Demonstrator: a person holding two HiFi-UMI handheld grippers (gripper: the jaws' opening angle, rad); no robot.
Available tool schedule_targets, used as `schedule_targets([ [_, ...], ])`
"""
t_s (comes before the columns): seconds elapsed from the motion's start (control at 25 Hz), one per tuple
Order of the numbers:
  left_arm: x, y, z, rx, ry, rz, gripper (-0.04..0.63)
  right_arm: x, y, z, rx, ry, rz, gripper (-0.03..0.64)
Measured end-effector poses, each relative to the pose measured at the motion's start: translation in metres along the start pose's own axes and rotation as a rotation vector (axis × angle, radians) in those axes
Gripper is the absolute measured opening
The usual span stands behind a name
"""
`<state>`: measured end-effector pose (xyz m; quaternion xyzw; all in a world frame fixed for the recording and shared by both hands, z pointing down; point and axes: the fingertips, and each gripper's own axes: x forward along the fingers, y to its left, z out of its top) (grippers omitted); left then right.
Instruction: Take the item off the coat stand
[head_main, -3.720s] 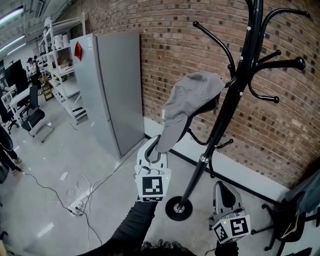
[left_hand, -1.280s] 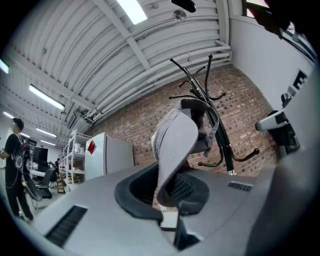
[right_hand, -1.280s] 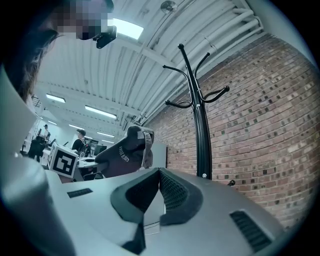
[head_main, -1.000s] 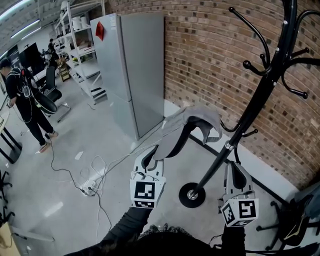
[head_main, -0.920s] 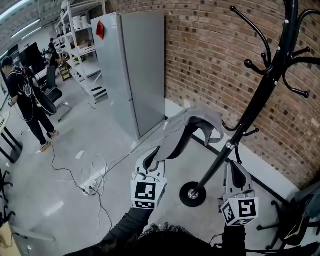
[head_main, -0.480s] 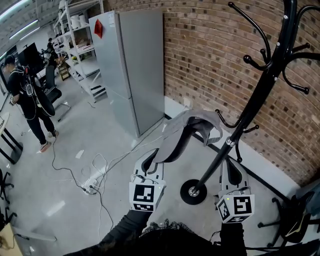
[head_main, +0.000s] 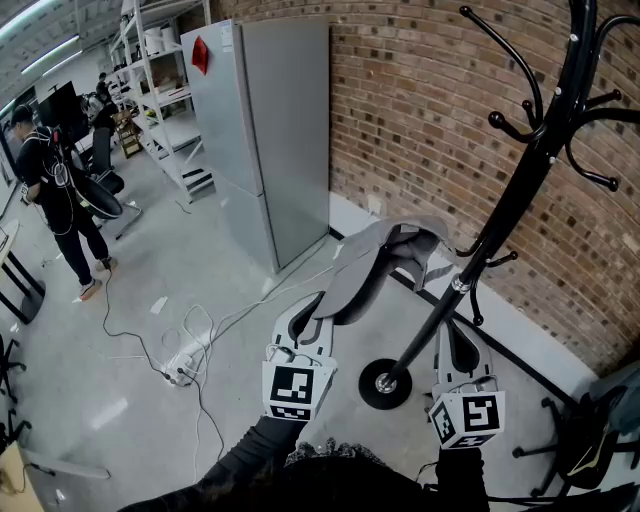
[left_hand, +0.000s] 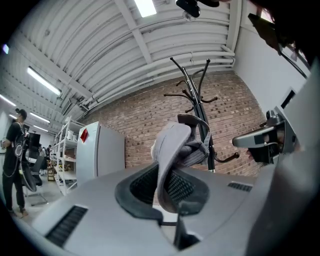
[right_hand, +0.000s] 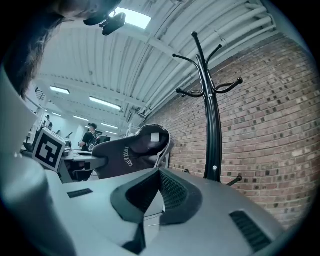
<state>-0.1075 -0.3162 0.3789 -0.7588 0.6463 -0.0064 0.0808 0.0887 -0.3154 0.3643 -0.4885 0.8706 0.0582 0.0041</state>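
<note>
Left is open floor beyond the person (head_main: 55, 190) and cables (head_main: 180, 372), with the fridge (head_main: 265, 130) behind. Left gripper (head_main: 312, 312) is clamped tight on the brim of the grey cap (head_main: 375, 265): cap is off the hooks, long axis running up-right from the jaws, brim down-left, crown just beside the coat stand (head_main: 510, 190) pole. Right gripper (head_main: 455, 335) is closed on nothing, low by the base, brick wall (head_main: 420, 110) boxing in the right; vs the earliest frame the cap hung high on a hook, now lower and clear

One cap (head_main: 375, 262), one coat stand (head_main: 521, 180), two hand-held grippers: left (head_main: 318, 310), right (head_main: 455, 345); one fridge (head_main: 265, 130).
</note>
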Motion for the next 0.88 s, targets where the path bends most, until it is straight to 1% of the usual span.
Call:
schedule_targets([
  [0.36,0.0019,-0.0044,0.0018,0.009,-0.008,-0.009,0.026,-0.0037,-0.0071,0.0005,-0.009,-0.004,-0.019,0.008],
  [0.6,0.0037,-0.0075,-0.0021,0.009,-0.003,-0.014,0.025,-0.0041,-0.0086,-0.0022,-0.014,-0.002,-0.016,0.008],
  [0.88,0.0044,-0.0061,-0.0016,0.017,0.006,-0.016,0.025,-0.0036,-0.0063,0.0042,-0.028,-0.009,-0.01,0.008],
])
